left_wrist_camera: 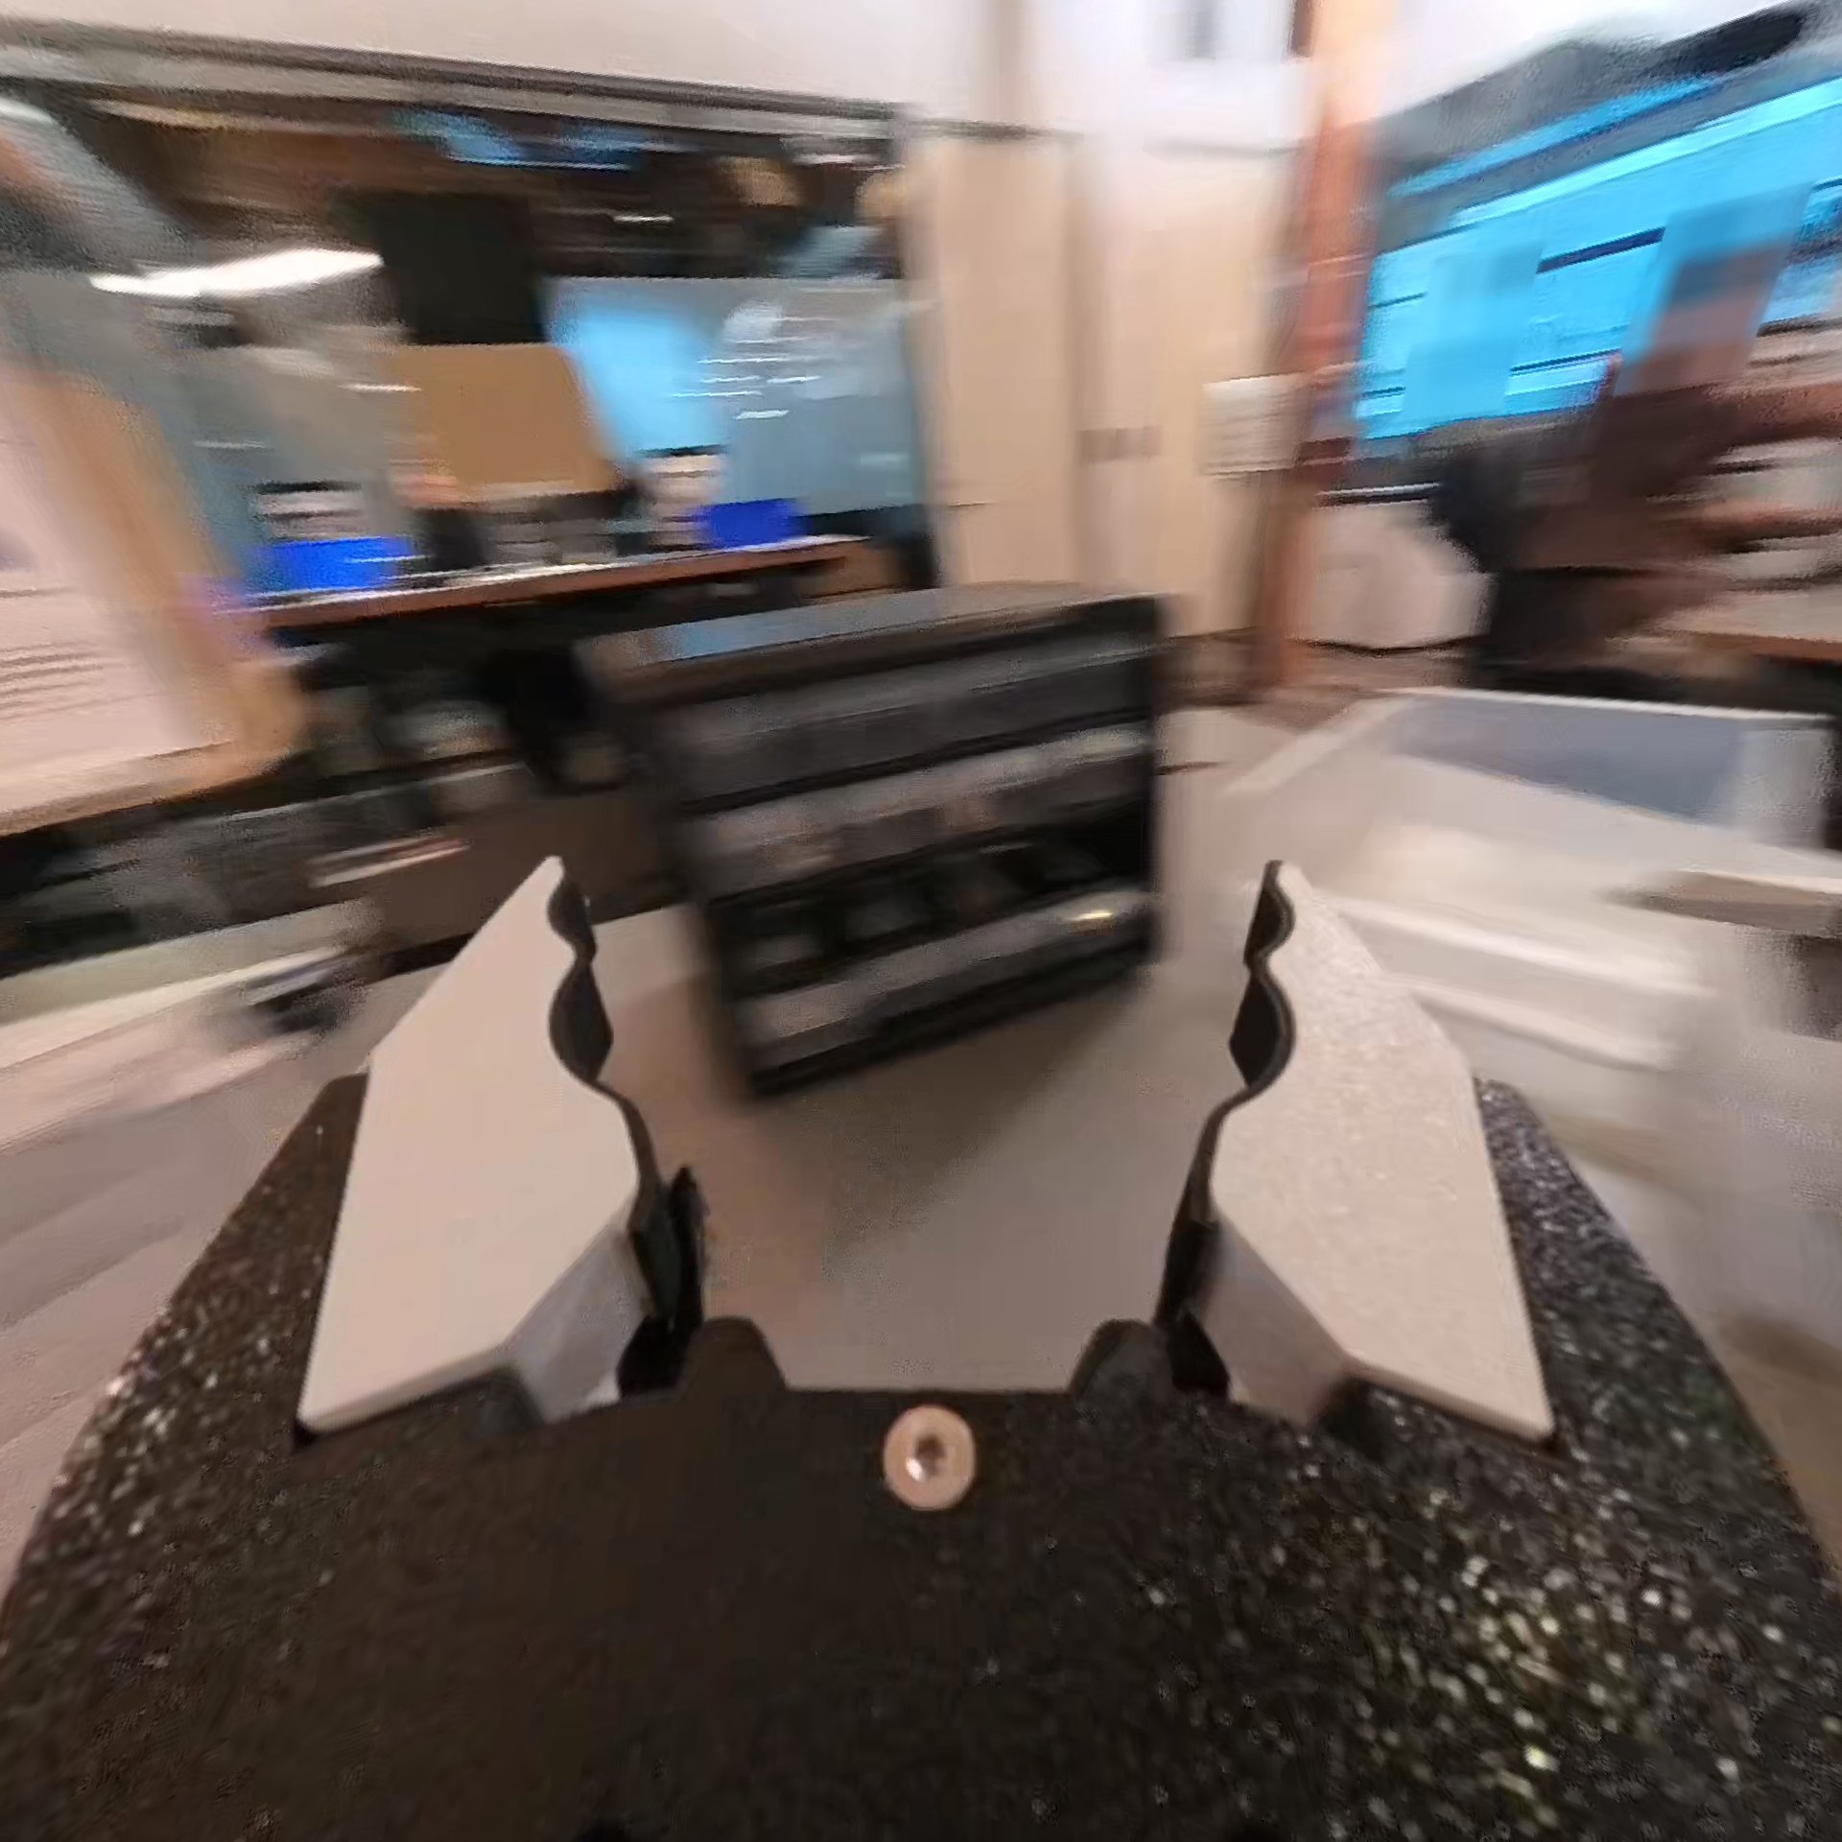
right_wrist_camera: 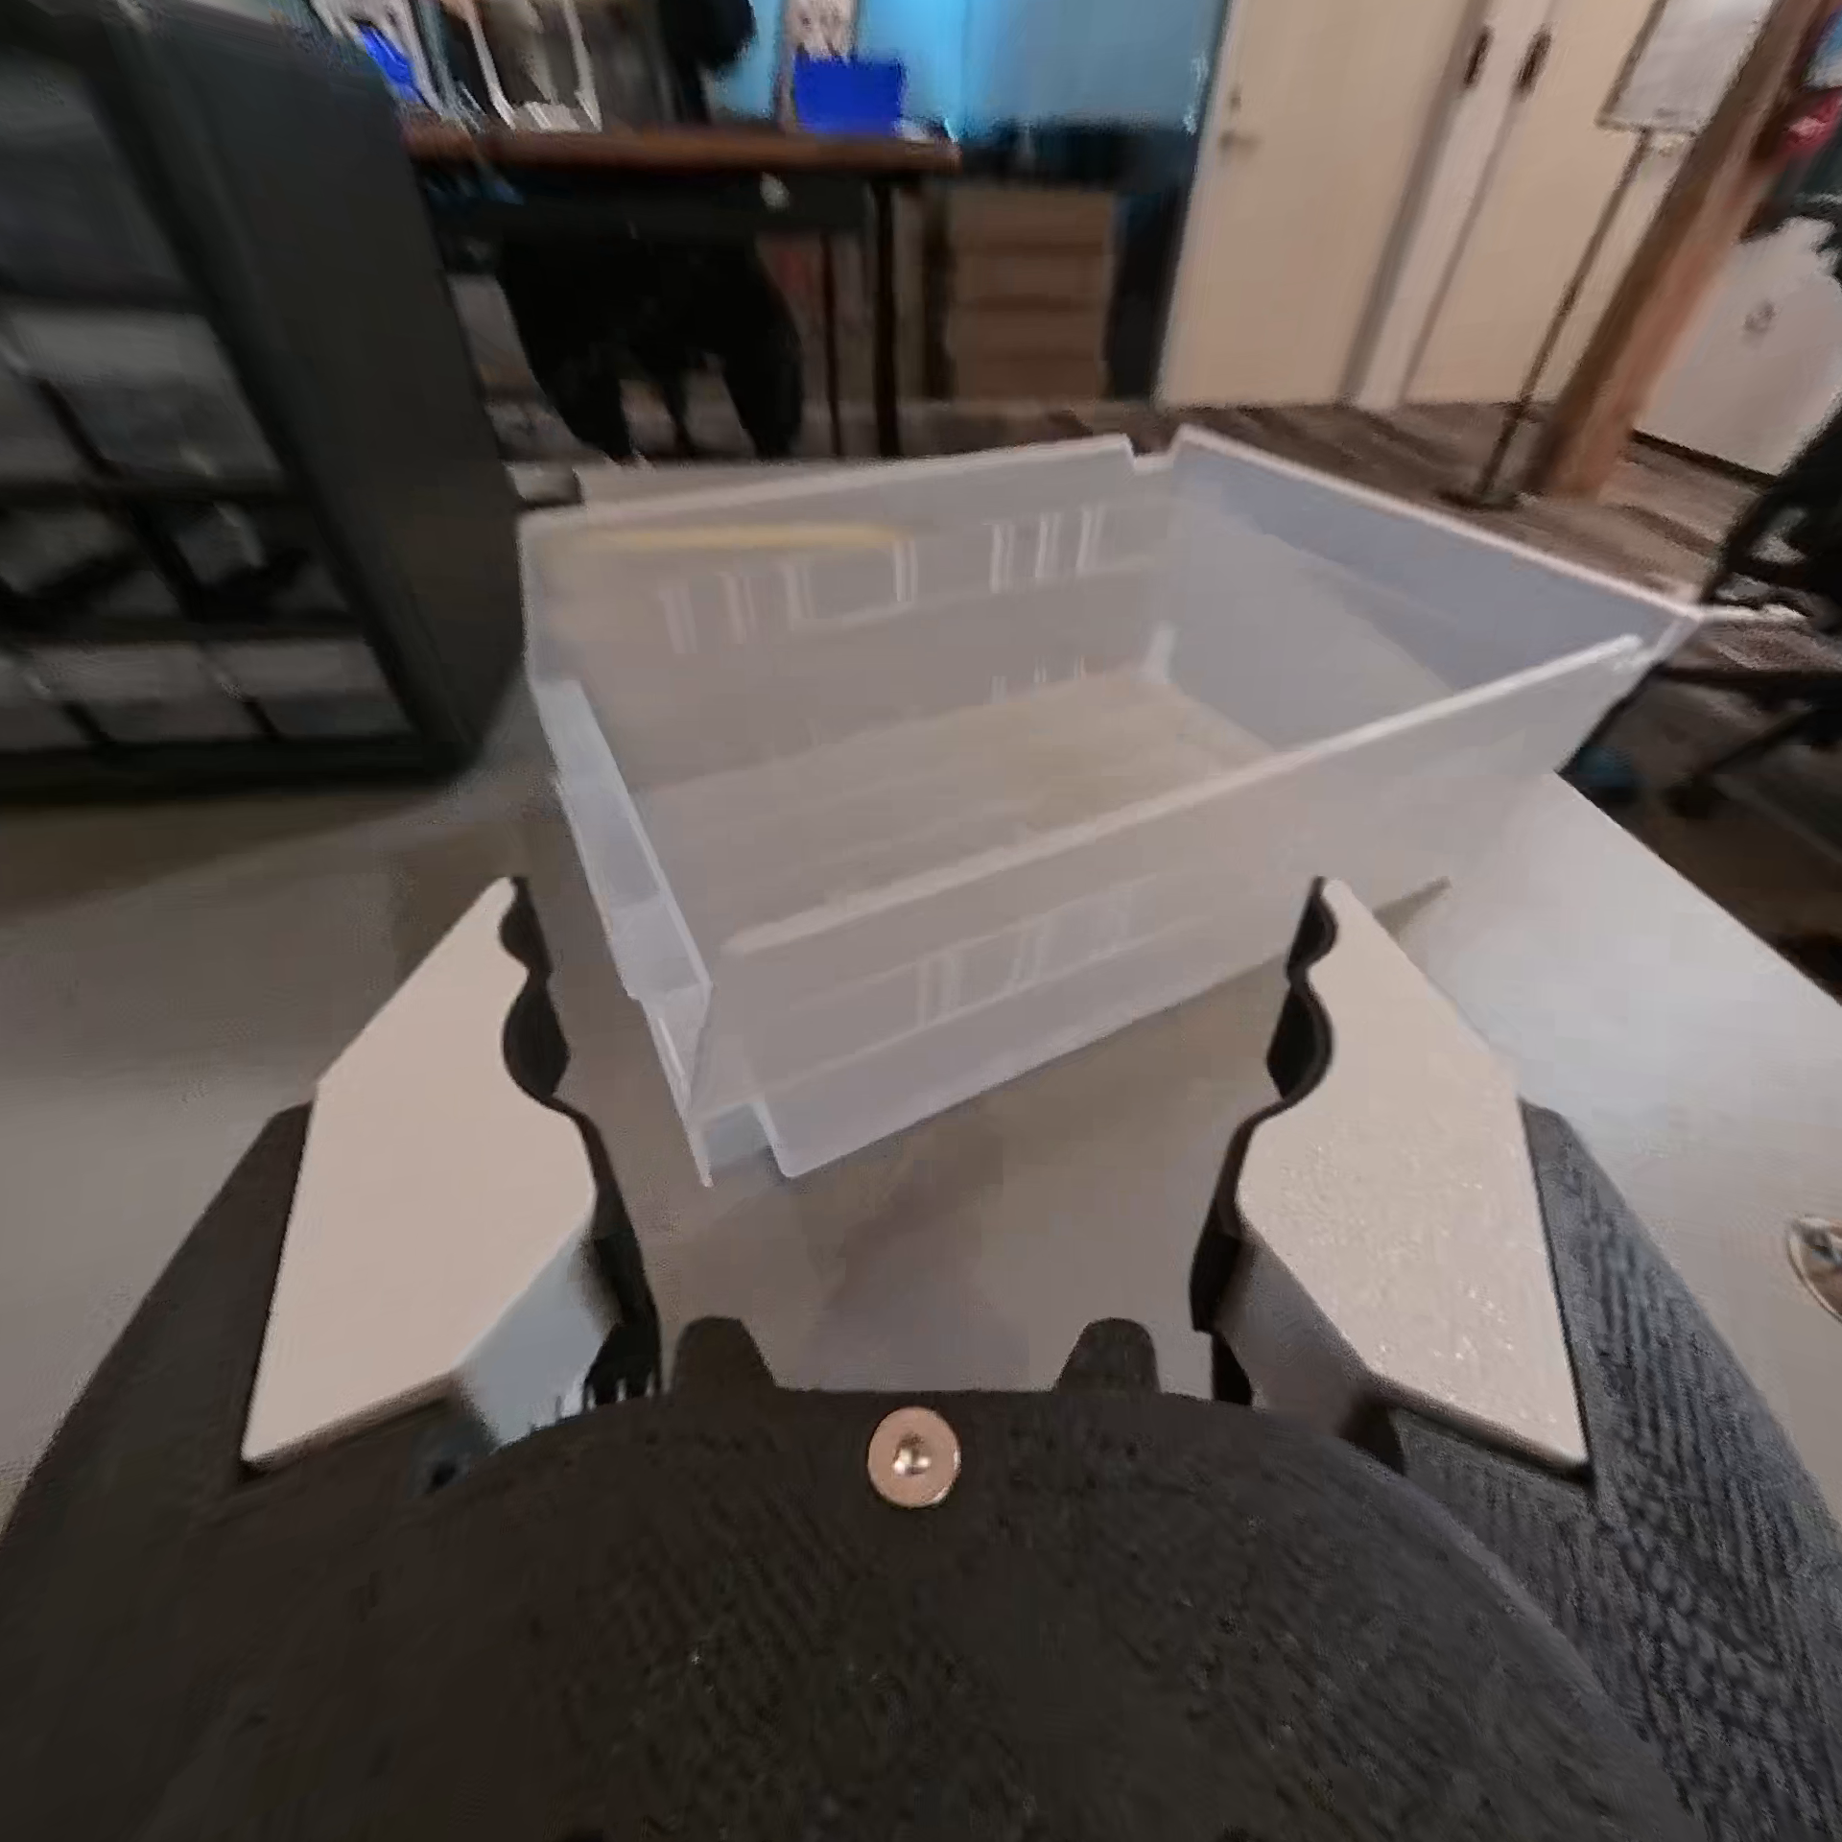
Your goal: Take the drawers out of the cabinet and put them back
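no readable text in either view. left wrist view: blue screens (left_wrist_camera: 743, 384) and a white poster (left_wrist_camera: 75, 598) at the left edge carry writing, but motion blur smears it out (lines only, no characters). right wrist view: framed sign (right_wrist_camera: 1685, 60) on a stand, too small to read.

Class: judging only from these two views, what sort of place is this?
Probably an office or lab workspace: large lit screens, a long desk behind, and a black drawer cabinet on a grey table.
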